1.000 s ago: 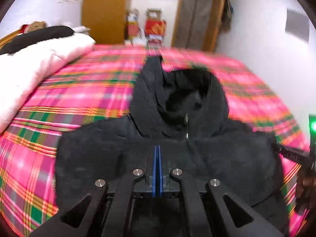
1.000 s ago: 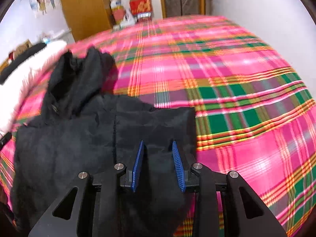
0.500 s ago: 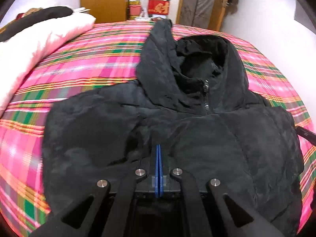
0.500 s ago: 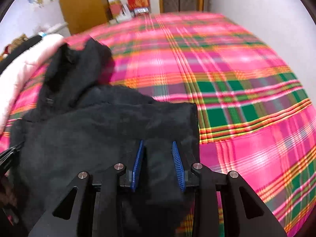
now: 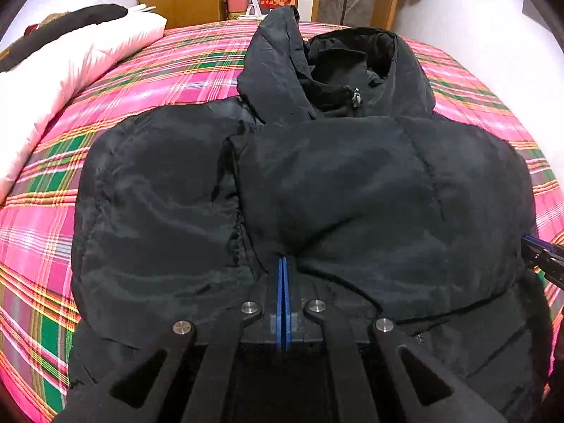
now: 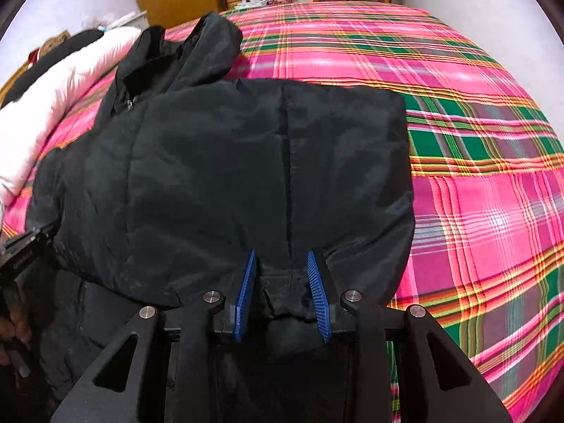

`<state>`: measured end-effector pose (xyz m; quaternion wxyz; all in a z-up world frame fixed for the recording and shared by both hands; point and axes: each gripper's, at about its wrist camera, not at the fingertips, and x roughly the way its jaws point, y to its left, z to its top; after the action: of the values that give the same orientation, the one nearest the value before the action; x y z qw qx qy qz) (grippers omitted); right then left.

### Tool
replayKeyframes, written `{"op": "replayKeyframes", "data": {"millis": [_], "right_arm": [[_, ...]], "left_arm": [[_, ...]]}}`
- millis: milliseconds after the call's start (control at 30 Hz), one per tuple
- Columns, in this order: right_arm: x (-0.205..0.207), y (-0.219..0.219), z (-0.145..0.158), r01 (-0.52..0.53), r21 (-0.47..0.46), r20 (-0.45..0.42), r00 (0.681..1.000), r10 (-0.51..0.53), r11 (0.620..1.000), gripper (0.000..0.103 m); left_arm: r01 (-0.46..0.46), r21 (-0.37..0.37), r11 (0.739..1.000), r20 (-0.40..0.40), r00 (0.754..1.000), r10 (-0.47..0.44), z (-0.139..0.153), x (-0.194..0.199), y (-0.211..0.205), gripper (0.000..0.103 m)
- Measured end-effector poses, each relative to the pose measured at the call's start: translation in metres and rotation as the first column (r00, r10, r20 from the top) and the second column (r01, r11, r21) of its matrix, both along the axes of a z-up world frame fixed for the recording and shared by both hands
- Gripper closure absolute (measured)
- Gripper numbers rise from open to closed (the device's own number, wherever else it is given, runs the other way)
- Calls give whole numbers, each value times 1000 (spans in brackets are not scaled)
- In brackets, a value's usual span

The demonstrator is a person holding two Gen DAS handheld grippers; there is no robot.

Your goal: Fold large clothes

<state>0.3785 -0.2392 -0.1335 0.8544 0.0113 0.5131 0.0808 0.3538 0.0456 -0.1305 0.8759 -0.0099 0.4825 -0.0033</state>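
one jacket [image 5: 352,183], one pillow [image 5: 70,60], two grippers [image 5: 283,271]

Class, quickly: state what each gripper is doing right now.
Left gripper: shut, pinching the black padded hooded jacket.
Right gripper: closed on a thick fold of the same jacket.

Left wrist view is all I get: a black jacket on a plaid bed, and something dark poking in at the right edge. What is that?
Observer: The right tool. Its blue pads stand apart, gripping a bunch of the jacket between them.
Operator: Does the jacket spread far past that tool?
Observer: No. The folded edge ends just beside it, and beyond that the bed shows only plaid.
Operator: Can you see who is holding my tool?
Observer: Only a hand, at the right view's left edge, just below the left tool.
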Motion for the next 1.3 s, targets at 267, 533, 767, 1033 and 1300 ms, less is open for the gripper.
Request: {"op": "replayKeyframes", "data": {"millis": [267,533,767,1033,1300], "right_arm": [[-5,7,17,23,-59,-14,1000,-24,998,72],[-8,17,59,-7,-21,97,995,9,1000,72],[13,22,19,3,-16,-5,1000,-3,1000,71],[0,28,51,-15,28,102,995,12,999,67],[34,42,70,-51,62,141,989,42,997,53]], "left_arm": [[-26,15,1000,1,1000,26,17,-14,1,100],[-25,-30,999,120,992,28,60,-13,21,97],[-25,-7,1000,-47,999,24,14,9,23,94],[-61,-65,996,25,998,62,48,-6,29,94],[-58,-98,994,107,992,68,76,10,37,58]]}}
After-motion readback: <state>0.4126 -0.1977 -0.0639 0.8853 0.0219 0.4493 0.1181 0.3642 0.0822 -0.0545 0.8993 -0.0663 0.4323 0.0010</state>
